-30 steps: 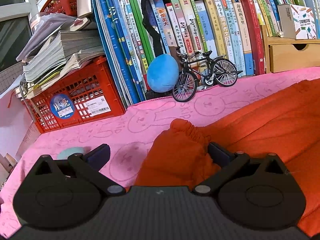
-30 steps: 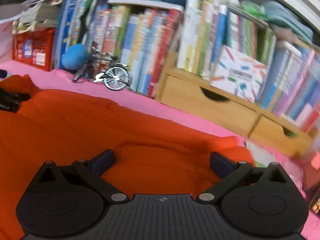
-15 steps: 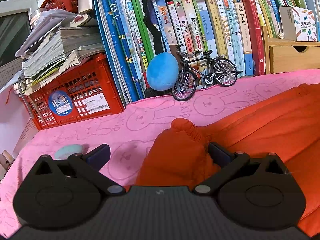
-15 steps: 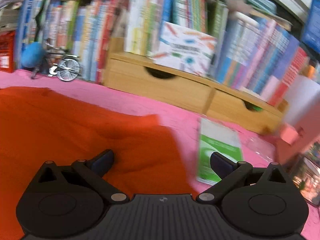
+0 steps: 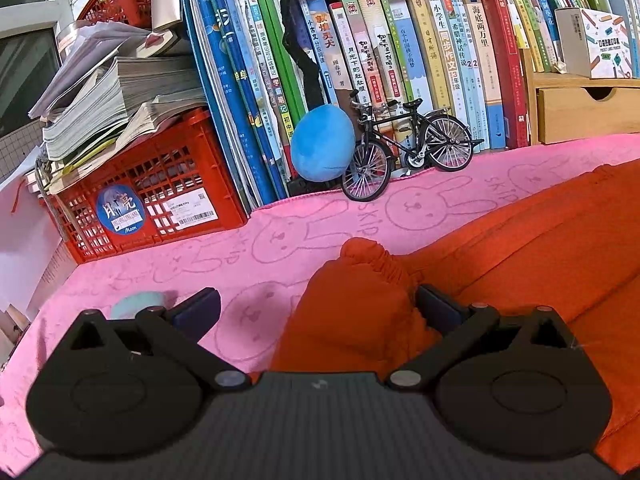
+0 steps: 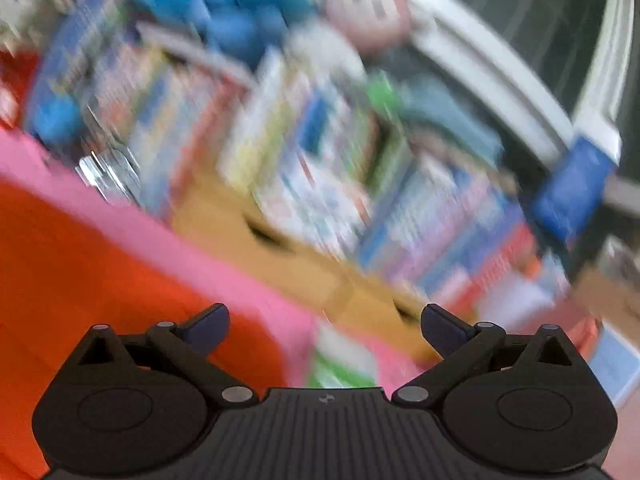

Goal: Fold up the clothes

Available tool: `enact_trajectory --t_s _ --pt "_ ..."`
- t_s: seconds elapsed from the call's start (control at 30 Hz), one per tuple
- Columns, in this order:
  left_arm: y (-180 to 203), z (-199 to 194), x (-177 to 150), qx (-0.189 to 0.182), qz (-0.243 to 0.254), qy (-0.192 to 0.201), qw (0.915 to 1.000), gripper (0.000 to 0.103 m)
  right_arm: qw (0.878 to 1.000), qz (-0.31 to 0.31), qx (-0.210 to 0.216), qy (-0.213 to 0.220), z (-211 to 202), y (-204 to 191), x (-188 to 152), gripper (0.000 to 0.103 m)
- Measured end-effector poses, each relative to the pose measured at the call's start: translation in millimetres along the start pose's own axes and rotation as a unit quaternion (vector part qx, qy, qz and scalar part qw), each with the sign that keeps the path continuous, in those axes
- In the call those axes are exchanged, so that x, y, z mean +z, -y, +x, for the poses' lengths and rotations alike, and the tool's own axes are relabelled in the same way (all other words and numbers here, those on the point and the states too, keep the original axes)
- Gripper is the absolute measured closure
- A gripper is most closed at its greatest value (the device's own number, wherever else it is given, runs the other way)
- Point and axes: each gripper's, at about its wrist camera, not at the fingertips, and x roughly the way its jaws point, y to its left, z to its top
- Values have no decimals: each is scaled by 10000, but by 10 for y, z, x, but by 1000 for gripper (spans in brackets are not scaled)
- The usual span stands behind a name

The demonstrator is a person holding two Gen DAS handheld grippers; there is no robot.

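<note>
An orange garment (image 5: 500,248) lies spread over the pink bunny-print cloth (image 5: 248,256). Its gathered, elastic end (image 5: 360,280) bunches up between the fingers of my left gripper (image 5: 316,308), which stands open low over the cloth; the right fingertip (image 5: 436,304) touches the fabric. In the right wrist view, heavily blurred, the same orange garment (image 6: 100,272) fills the lower left. My right gripper (image 6: 325,322) is open with nothing between its fingers, lifted beyond the garment's right edge.
A red crate (image 5: 148,196) with stacked papers, a row of upright books (image 5: 400,60), a blue plush ball (image 5: 322,144) and a model bicycle (image 5: 404,152) line the back. A wooden drawer unit (image 5: 584,108) stands at the right. A pale green object (image 5: 136,306) lies by my left finger.
My right gripper has swung fast to the right and tilted, leaving the garment behind at its left; its view is now blurred. The left gripper has barely moved.
</note>
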Motion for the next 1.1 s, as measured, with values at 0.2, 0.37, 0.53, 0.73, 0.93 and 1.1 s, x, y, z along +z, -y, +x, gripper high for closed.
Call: enact_trajectory --t_s 0.2,0.37,0.53,0.73,0.93,1.1 --pt "-39 17 -1 -78 -117 -49 9999 0 9689 1466 1993 -6 1 -405 519 0" --pt "-34 18 -1 -66 -125 -52 9999 0 9133 2508 3158 -572 319 -650 491 0" --pt "-57 8 0 -99 -208 -27 9997 0 9350 1795 2844 -1122 523 -919 240 0" --pt "-49 3 1 -95 -168 -9 9998 0 9671 909 2218 -855 449 -830 86 0" --pt "-57 8 2 -126 -189 -19 9997 0 9761 908 1747 -915 554 -466 -192 0" --pt "-58 9 -1 -139 -203 -24 9997 0 9743 1079 1660 -1075 606 -184 -355 0"
